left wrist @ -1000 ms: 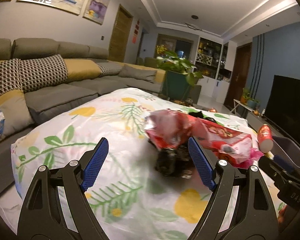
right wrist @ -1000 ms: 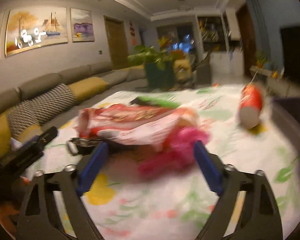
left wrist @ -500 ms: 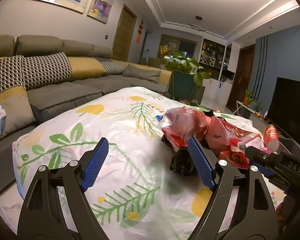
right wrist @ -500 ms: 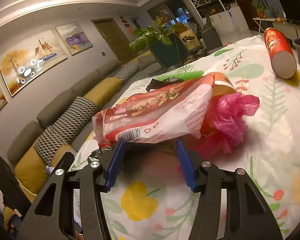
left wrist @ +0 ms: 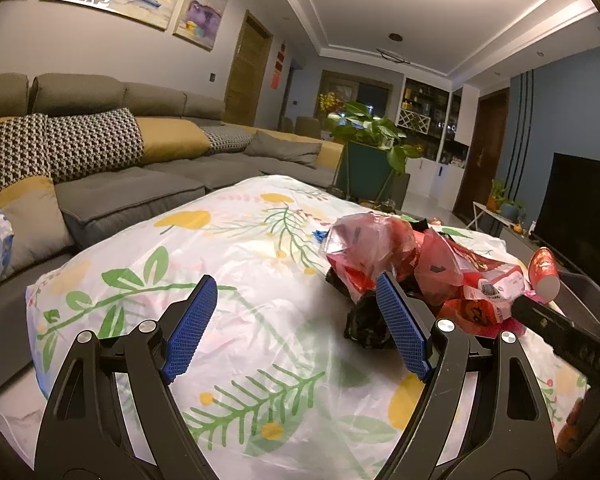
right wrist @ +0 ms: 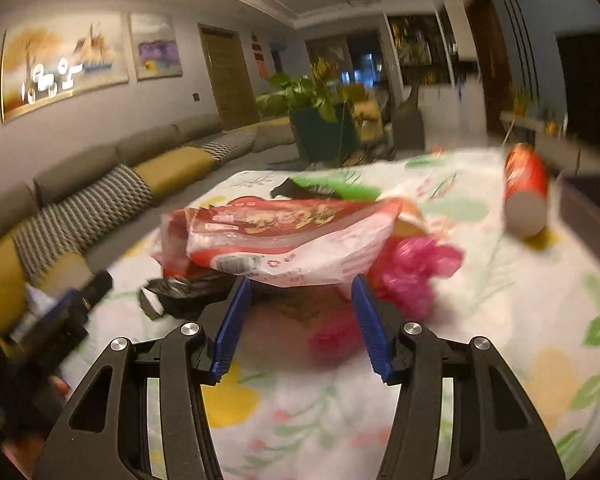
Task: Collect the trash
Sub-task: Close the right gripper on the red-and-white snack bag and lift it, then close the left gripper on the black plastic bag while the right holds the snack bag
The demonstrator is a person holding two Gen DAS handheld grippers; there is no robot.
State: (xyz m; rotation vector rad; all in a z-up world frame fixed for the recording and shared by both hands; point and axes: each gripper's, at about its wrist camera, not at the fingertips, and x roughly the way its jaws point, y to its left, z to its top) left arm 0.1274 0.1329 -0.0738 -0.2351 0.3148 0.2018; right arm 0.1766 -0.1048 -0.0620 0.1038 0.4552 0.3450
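At frame centre, right gripper (right wrist: 300,312) levelled low, fingers half-spread beneath snack bag (right wrist: 284,240); left gripper (left wrist: 296,320) wide-spread, empty, over table (left wrist: 140,280).

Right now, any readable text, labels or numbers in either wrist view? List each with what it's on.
None reads cleanly.
Red-and-white snack bag: printed characters, a barcode patch and recycling-type symbols, all too blurred to read.
Crumpled red wrapper: one large dark character, partly folded, not legible.
Red cylindrical can: print blurred.
Red notices beside the door: too small to read.
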